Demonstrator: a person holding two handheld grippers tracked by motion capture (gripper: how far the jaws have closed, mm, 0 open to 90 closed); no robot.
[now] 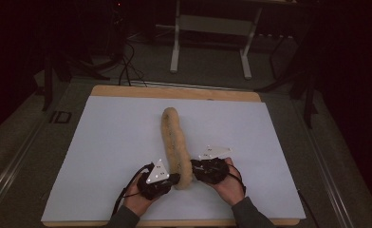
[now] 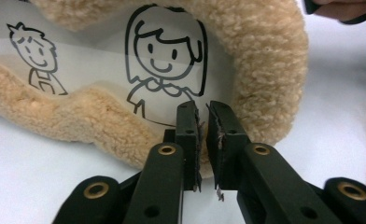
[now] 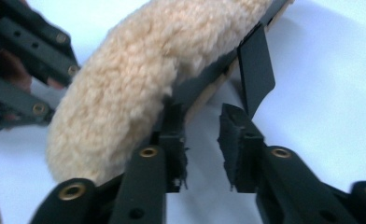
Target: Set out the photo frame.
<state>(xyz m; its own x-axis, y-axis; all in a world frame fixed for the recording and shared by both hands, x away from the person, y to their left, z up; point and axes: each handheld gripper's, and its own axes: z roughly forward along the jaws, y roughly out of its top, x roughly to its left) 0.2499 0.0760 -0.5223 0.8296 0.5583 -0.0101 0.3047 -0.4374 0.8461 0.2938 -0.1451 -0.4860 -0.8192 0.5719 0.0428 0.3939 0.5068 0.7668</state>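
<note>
Fleecy tan frame [image 1: 175, 145], long and wavy-edged, stands upright.

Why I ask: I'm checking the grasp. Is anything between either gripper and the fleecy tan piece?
Nothing visible. The left gripper and the right gripper both sit right at the near end of the fleecy tan piece, with just bare white sheet around them.

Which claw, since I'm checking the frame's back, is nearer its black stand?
Right. The right claw almost touches the black stand; the left claw is across the fleecy frame, on its picture side.
</note>
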